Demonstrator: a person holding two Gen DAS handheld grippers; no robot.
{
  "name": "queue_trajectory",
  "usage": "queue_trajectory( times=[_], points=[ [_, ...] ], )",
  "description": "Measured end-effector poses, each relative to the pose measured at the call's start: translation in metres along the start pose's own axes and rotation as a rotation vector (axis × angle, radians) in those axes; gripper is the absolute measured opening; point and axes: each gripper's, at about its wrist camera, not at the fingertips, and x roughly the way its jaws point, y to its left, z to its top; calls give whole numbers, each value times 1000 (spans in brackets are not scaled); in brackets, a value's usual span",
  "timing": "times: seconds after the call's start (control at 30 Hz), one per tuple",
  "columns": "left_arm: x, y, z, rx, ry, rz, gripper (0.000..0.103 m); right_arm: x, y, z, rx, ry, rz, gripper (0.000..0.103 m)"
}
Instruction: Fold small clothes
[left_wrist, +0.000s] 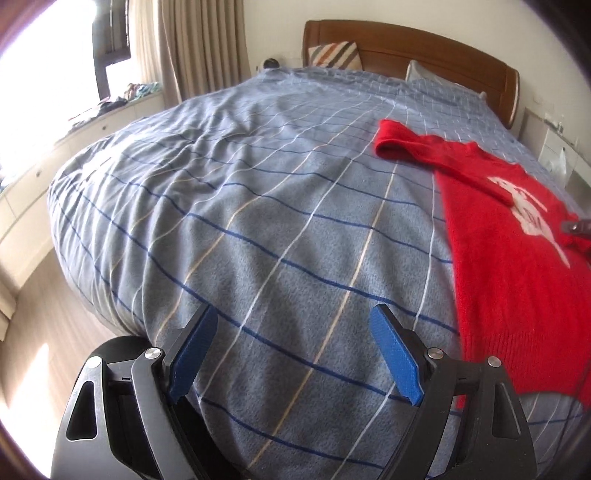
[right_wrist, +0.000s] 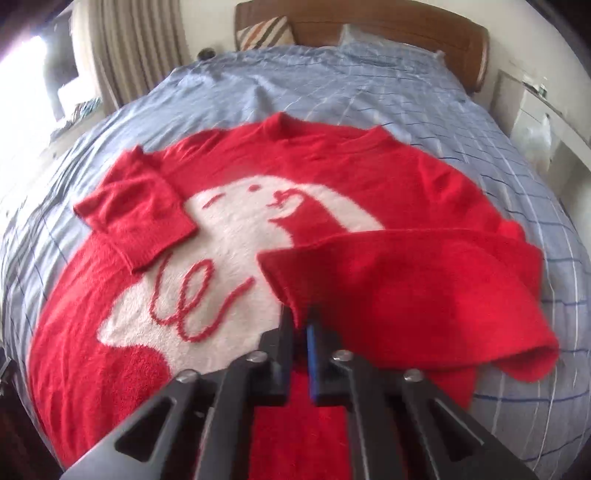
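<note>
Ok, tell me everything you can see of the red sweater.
The red sweater is a fuzzy knit with a white animal design and red scribble lines on its front. It lies front up on the blue checked duvet, collar toward the headboard. One sleeve is folded across the chest at picture-left. The other sleeve's cuff is pinched in the right hand-held gripper and drawn over the front. The left hand-held gripper is open, clear of it.

We see our right hand-held gripper (right_wrist: 300, 325) with its jaws closed on the cuff of the right sleeve (right_wrist: 406, 280) of a red sweater (right_wrist: 369, 177), the sleeve lifted and drawn across the white bear design (right_wrist: 229, 236). The left sleeve (right_wrist: 136, 210) lies folded over the chest. The sweater rests flat on a blue checked bedcover (right_wrist: 332, 85), before a wooden headboard (right_wrist: 424, 37) and a striped pillow (right_wrist: 264, 33).
</note>
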Motion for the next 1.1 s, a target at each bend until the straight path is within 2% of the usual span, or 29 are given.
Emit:
queue_trajectory(
  times=[0.07, 0.13, 0.23, 0.33, 0.43, 0.57, 0.73, 0.9, 1.03, 1.1],
  points=[
    [1, -3, -1, 3, 8, -9, 87, -35, -36, 2, 74, -75, -18, 5],
    [2, -5, -1, 6, 10, -8, 87, -76, -88, -4, 182, -135, -49, 5],
    [2, -5, -2, 6, 12, -5, 87, -133, -174, -28, 365, -197, -114, 5],
    [6, -7, -3, 5, 27, 3, 87, -166, -251, -69, 535, -201, -210, 5],
    [10, -10, -6, 17, 40, 16, 87, -173, -304, -122, 720, -168, -230, 5],
    [7, -15, -9, 55, 23, 44, 87, -165, -332, -171, 893, -139, -136, 5],
    [7, -16, -11, 76, 22, 57, 87, -148, -348, -206, 1050, -125, -54, 4],
    [8, -16, -11, 76, 25, 56, 87, -137, -349, -212, 997, -107, -105, 1],
    [8, -14, -11, 72, 33, 45, 87, -145, -357, -229, 1082, -203, -21, 4],
    [8, -12, -11, 65, 38, 40, 87, -157, -351, -233, 1067, -218, -70, 4]
  ],
)
